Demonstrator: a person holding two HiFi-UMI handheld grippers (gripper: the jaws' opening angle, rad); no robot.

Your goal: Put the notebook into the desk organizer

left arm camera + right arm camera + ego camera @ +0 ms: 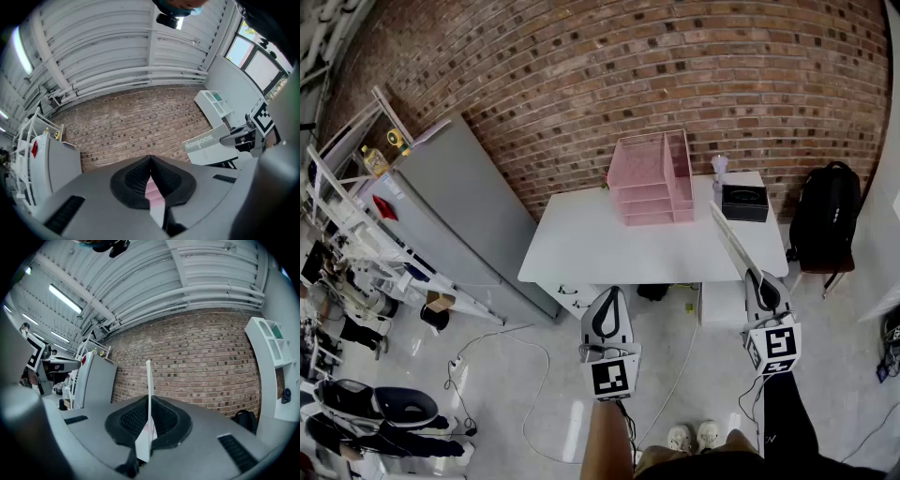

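The pink mesh desk organizer [652, 178] stands at the back of the white table [600, 244], against the brick wall. My right gripper [759, 277] hovers off the table's front right corner, shut on the thin white notebook [733, 246], which slants up and left over that corner. In the right gripper view the notebook [148, 380] shows edge-on, clamped between the pads of that gripper [149, 401]. My left gripper [609, 291] hangs before the table's front edge, shut and empty. In the left gripper view its tips [150, 159] meet, and the notebook [206, 147] is at the right.
A black box [744, 202] and a small white bottle [719, 167] sit at the table's back right. A black backpack [825, 220] rests on a chair to the right. A grey cabinet [459, 206] and racks stand to the left. Cables [534, 375] lie on the floor.
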